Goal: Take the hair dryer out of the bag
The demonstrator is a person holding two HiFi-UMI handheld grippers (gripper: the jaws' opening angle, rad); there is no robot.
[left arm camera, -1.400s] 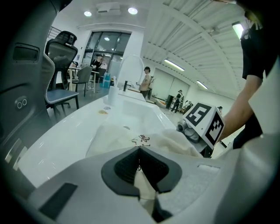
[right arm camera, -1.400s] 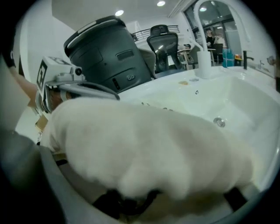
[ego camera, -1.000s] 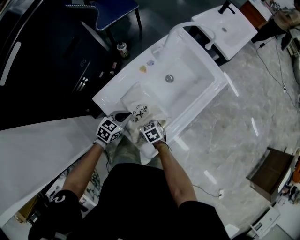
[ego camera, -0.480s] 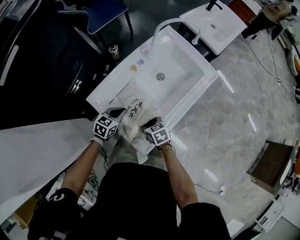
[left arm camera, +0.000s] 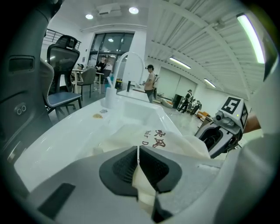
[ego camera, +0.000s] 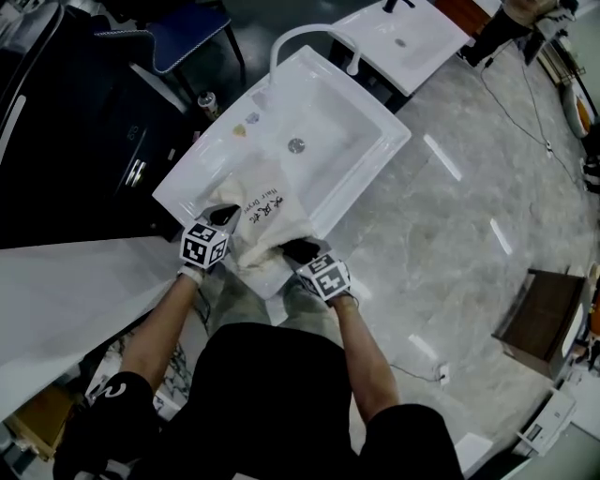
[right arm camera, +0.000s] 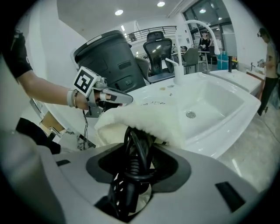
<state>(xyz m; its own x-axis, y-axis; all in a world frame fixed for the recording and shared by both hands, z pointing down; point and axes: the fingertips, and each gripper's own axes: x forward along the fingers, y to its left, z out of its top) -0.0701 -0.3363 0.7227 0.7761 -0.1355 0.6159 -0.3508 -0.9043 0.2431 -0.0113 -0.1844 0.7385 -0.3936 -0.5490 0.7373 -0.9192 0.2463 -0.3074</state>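
The basin (ego camera: 337, 112) beyond the bag (ego camera: 258, 220) lies open, and the faucet (ego camera: 309, 27) arches over its far end. A dark unit (ego camera: 84, 150) crowds the left side. Bare floor (ego camera: 450, 216) opens on the right.

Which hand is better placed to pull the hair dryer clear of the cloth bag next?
The right. The right gripper grips the black hair dryer cord at the mouth of the cream cloth bag, so it probably only needs to draw back. The left gripper is shut on the bag's edge, anchoring it.
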